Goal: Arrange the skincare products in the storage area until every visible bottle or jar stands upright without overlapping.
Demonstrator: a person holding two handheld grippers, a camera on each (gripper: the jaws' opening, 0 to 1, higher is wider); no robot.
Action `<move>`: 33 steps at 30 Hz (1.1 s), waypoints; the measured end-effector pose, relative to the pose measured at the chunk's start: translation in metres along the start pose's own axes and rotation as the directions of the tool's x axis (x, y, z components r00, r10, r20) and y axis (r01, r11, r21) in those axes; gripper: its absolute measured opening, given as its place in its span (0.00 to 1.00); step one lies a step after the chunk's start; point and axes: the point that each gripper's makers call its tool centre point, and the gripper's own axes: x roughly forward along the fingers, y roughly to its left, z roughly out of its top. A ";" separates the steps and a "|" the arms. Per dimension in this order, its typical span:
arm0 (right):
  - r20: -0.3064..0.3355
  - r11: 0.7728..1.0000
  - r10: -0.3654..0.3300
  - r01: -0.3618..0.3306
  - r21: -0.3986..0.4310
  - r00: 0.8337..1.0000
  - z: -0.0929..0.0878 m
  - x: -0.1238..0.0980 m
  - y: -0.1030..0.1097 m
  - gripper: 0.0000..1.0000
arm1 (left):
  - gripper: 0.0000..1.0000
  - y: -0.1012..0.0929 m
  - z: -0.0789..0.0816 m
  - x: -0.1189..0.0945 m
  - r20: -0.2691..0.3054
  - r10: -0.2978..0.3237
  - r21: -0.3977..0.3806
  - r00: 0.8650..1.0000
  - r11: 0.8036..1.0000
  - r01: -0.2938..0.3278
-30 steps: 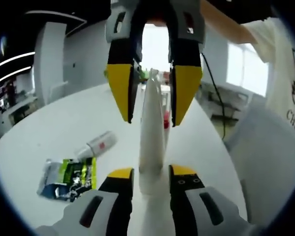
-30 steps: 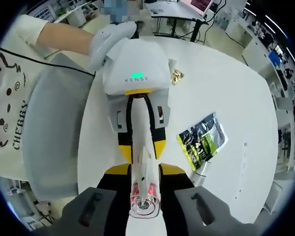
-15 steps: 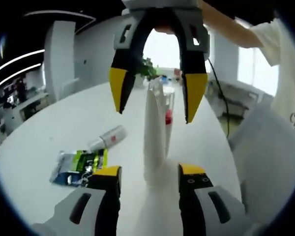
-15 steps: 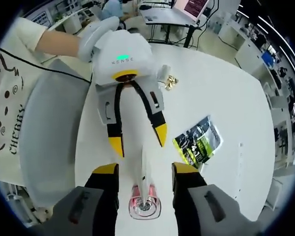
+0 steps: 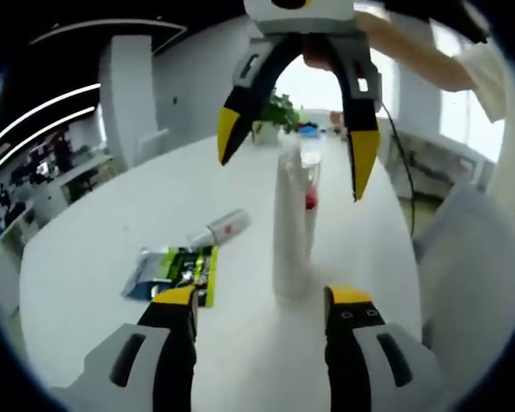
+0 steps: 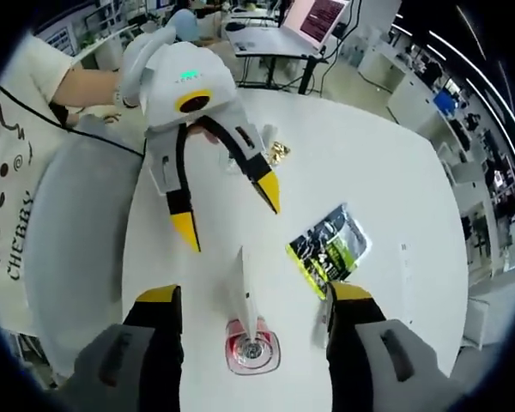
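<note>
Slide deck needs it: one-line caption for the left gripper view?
Both hand-held grippers open around an upright white tube and clear bottle; a small tube and green sachet lie flat nearby.

Both grippers share one build — light grey moulded housings with dark oval slots, black arms and yellow-tipped jaws. The left gripper [image 6: 226, 206], seen in the right gripper view, has a rounded white body with a green light strip on top and a yellow ring around a dark round part. The right gripper [image 5: 293, 159] has jaws tapering to yellow points. The person wears a white glove [image 6: 146, 51] and a cream shirt [image 6: 4, 215] with black lettering and dots — a black line crosses it.
</note>
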 end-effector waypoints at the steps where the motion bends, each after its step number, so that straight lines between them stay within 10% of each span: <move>1: 0.009 1.000 -0.008 0.008 0.011 1.000 0.000 -0.001 -0.001 0.71 | 0.55 0.001 0.000 -0.002 -0.003 0.015 -0.012 1.000 1.000 -0.015; 33: 0.081 0.942 -0.207 0.176 0.285 0.975 -0.045 -0.032 -0.001 0.99 | 0.89 0.030 -0.013 -0.071 -0.063 0.227 -0.192 0.972 0.953 -0.235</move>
